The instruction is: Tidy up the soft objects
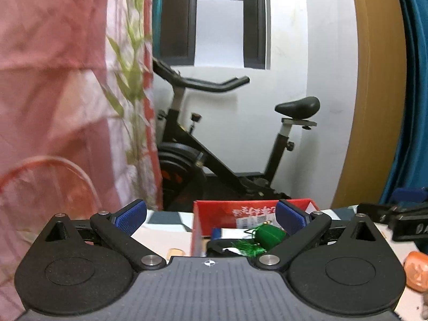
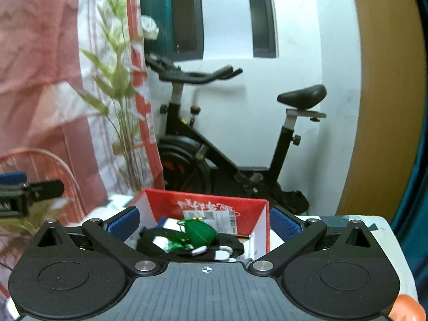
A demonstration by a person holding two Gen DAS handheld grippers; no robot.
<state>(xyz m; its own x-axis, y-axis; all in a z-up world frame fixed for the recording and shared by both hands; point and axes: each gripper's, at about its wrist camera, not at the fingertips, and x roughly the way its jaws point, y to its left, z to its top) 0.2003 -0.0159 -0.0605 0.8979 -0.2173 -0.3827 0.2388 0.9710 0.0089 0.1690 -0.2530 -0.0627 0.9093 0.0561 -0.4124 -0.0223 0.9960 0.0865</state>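
Note:
An open red cardboard box point(image 1: 214, 210) stands on the table just beyond both grippers. Inside lie a green pouch with a shiny tassel point(image 1: 268, 235) and, beneath it, black and white soft pieces point(image 2: 165, 236). In the right wrist view the green pouch point(image 2: 200, 231) rests on top in the red box point(image 2: 165, 202). My left gripper point(image 1: 211, 218) is open with nothing between its blue pads point(image 1: 131, 218). My right gripper point(image 2: 204, 223) is open too and holds nothing. An orange soft object point(image 1: 416, 270) lies on the table at the right; it is the orange shape point(image 2: 406, 307) low in the right wrist view.
A black exercise bike point(image 1: 214, 147) stands behind the table against a white wall. A pink curtain point(image 1: 53, 80), a leafy plant point(image 2: 117, 80) and a wire chair back point(image 1: 53, 176) fill the left. A wooden panel point(image 1: 374, 93) and teal curtain are on the right.

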